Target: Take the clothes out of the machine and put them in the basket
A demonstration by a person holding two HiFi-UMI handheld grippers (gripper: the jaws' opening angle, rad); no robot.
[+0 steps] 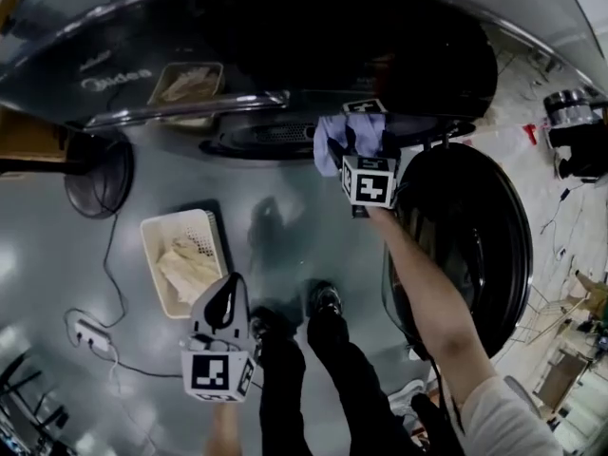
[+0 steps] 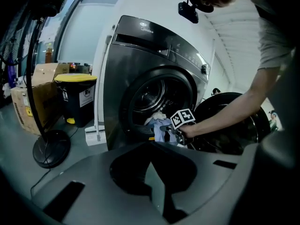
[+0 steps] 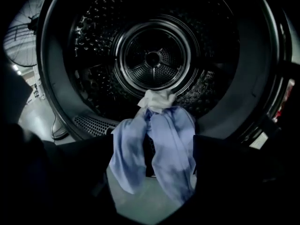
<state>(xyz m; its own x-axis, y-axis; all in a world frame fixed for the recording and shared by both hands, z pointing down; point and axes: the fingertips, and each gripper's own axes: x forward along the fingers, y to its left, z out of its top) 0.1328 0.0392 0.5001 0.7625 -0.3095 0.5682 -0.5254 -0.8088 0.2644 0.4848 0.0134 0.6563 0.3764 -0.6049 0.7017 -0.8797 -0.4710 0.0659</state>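
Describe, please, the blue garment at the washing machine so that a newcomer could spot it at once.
Find the dark front-loading washing machine with its round door swung open. Over the lower lip of its opening hangs a light blue garment, draping down in two flaps. A small white cloth is bunched just above it; the blue one is larger and hangs outward.

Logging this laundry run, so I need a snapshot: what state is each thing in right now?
Machine door, swung open.
Drum, bare except cloth at its lip.
Blue garment, draped over the lip, hanging out.
White cloth, bunched at the lip above the blue garment.
Basket, on the floor, holding pale cloth.
Left gripper, shut, empty.
Right gripper, open, blue garment between its jaws, ungripped.
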